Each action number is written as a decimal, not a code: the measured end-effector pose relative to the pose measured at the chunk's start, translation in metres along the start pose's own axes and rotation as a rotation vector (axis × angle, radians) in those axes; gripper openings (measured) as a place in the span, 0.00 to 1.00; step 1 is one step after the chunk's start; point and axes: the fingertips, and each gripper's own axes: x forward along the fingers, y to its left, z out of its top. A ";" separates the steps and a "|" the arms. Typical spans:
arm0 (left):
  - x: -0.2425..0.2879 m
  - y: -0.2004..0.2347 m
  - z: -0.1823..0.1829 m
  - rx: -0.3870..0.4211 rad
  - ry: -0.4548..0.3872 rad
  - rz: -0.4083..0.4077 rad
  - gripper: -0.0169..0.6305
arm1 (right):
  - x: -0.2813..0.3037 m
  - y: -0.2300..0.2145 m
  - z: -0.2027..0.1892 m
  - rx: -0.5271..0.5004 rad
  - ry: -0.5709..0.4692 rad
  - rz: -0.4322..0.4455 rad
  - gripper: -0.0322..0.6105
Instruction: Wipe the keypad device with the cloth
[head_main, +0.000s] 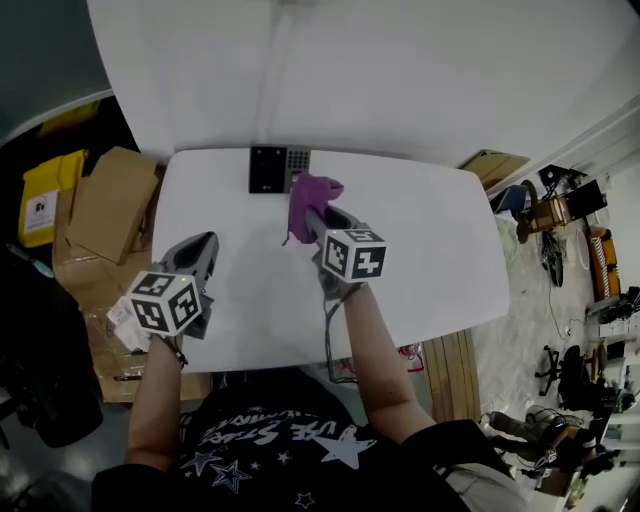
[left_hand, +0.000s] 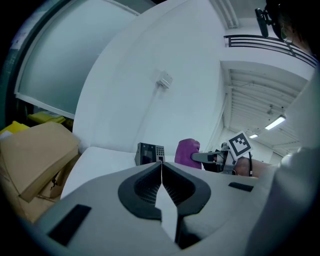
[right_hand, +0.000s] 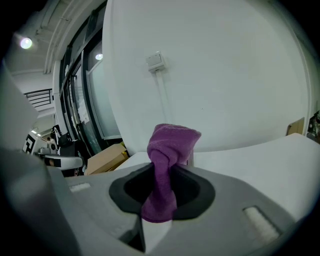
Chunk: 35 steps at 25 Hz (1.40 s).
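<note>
My R gripper (right_hand: 166, 169) clamps the purple cloth (head_main: 313, 190) near the keypad device (head_main: 279, 168); L gripper (left_hand: 161, 164): 2 jaws clenched, nothing between.

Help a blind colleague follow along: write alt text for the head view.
Seen from above, the right gripper holds a purple cloth just beside the keypad device at the far edge of a white table. The left gripper, shut and empty, is at the table's near left corner.

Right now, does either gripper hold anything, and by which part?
The right gripper holds the purple cloth, pinched around its twisted middle; a bunched end sticks out past the jaws. The left gripper is shut and holds nothing.
</note>
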 end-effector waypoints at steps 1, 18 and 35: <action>-0.005 -0.003 -0.002 0.003 0.002 -0.012 0.04 | -0.006 0.007 -0.003 0.000 -0.004 -0.003 0.19; -0.070 -0.020 -0.050 0.033 0.048 -0.158 0.04 | -0.082 0.092 -0.072 0.052 -0.006 -0.092 0.19; -0.109 -0.042 -0.079 0.011 0.037 -0.100 0.04 | -0.112 0.129 -0.098 -0.001 0.009 0.015 0.19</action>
